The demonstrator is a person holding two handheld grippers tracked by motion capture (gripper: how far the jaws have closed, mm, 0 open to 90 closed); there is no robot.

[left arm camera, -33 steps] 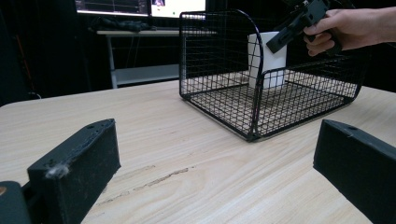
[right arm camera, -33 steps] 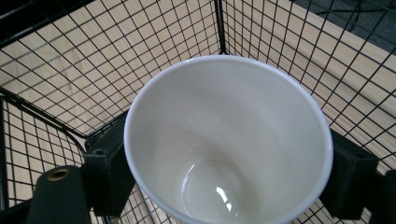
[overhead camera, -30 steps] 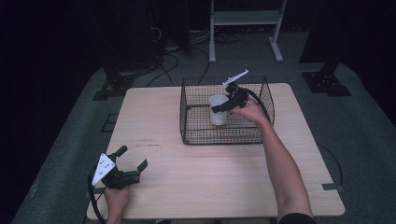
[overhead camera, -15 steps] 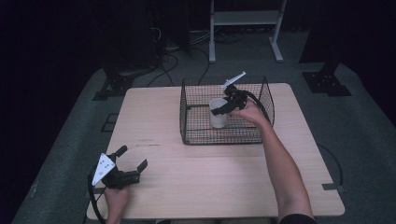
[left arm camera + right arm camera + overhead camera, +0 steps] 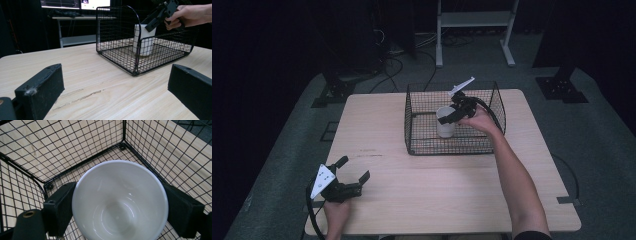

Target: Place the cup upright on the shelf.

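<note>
Dark room, pale wooden desk (image 5: 442, 175). We found the white cup (image 5: 445, 121) standing upright inside the black wire basket (image 5: 432, 145), toward its middle. Our right gripper (image 5: 453, 114) straddled the cup; its jaws had just been opening, the cup between them, the right pad apparently off the wall, the left at most brushing it. We judged the cup set down and being released. Our left gripper (image 5: 352, 171) rested spread and empty at the desk's near left, well apart.
</note>
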